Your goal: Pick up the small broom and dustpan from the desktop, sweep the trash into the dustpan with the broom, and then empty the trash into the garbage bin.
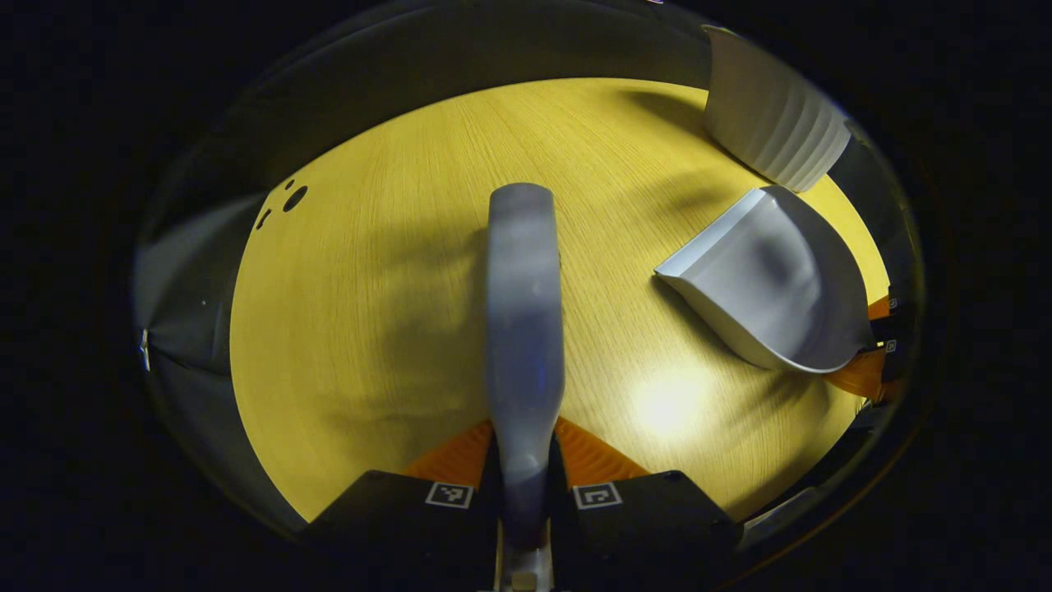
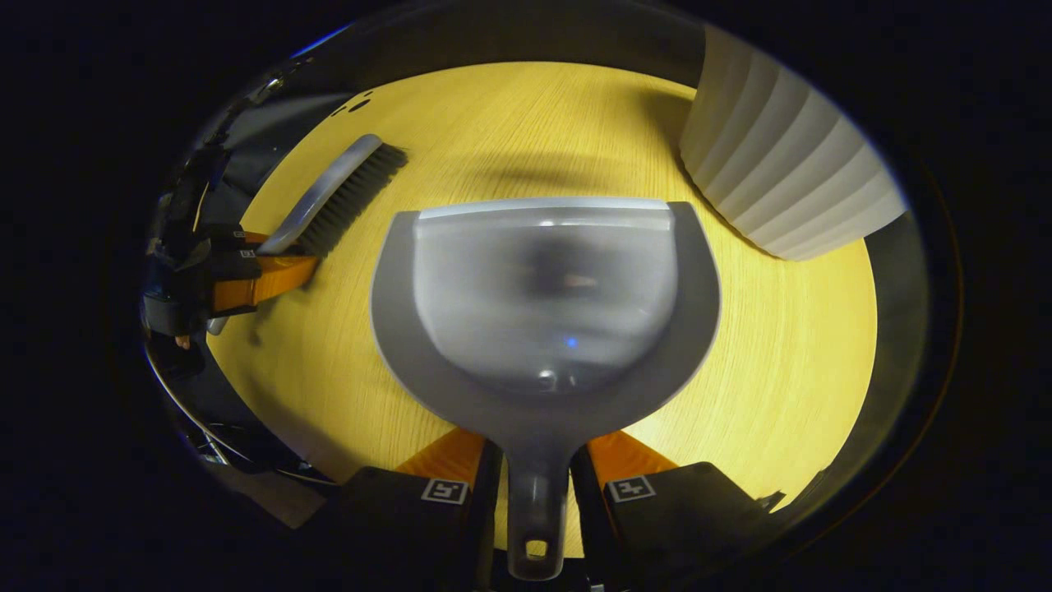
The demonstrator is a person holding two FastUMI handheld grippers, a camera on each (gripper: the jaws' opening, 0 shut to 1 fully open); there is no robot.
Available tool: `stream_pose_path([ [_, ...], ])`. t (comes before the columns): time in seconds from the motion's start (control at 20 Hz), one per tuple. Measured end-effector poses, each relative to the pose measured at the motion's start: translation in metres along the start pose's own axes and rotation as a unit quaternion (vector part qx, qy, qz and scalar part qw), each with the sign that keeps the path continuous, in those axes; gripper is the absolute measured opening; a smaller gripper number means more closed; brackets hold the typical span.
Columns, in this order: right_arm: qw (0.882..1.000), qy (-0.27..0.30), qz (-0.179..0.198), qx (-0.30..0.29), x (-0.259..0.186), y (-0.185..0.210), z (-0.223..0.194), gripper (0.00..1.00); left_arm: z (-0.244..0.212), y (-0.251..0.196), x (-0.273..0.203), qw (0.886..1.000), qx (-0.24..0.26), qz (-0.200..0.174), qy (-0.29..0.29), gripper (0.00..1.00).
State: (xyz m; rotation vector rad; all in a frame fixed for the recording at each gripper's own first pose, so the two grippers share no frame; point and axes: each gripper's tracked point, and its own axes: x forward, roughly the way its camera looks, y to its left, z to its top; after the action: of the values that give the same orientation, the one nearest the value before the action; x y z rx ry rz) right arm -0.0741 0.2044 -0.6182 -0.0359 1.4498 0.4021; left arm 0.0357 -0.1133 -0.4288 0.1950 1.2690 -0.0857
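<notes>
Got my left fingers clamped on the broom handle, right fingers clamped on the dustpan handle, both over the surface. Bin sits far right.

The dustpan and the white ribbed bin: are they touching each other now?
Apart. In the right gripper view, a strip of bare desktop separates the dustpan from the white ribbed bin. The left gripper view shows the same gap.
</notes>
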Motion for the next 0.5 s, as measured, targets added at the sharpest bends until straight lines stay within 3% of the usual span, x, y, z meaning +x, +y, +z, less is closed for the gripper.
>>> stream_pose_path([
  [0.05, 1.0, -0.001, 0.0, 0.002, -0.002, 0.0, 0.0, 0.36, 0.0, 0.0, 0.0, 1.0, -0.001, -0.002, 0.0, 0.3],
  [0.1, 1.0, -0.003, 0.0, 0.004, -0.004, 0.0, 0.0, 0.36, 0.0, -0.002, -0.001, 1.0, -0.001, -0.006, 0.0, 0.3],
  [0.15, 1.0, -0.006, 0.001, 0.006, -0.008, 0.001, 0.0, 0.47, -0.001, -0.002, -0.002, 1.0, -0.002, -0.007, -0.001, 0.3],
  [0.2, 1.0, -0.009, 0.002, 0.006, -0.012, 0.002, 0.0, 0.47, 0.0, -0.001, -0.003, 1.0, -0.002, -0.006, -0.004, 0.32],
  [0.25, 1.0, -0.014, 0.002, 0.006, -0.016, 0.002, 0.0, 0.47, 0.0, -0.002, -0.005, 1.0, -0.003, -0.006, -0.008, 0.43],
  [0.5, 0.999, -0.04, 0.004, 0.001, -0.045, 0.005, 0.0, 0.58, 0.006, 0.006, -0.027, 0.999, 0.01, 0.003, -0.036, 0.67],
])
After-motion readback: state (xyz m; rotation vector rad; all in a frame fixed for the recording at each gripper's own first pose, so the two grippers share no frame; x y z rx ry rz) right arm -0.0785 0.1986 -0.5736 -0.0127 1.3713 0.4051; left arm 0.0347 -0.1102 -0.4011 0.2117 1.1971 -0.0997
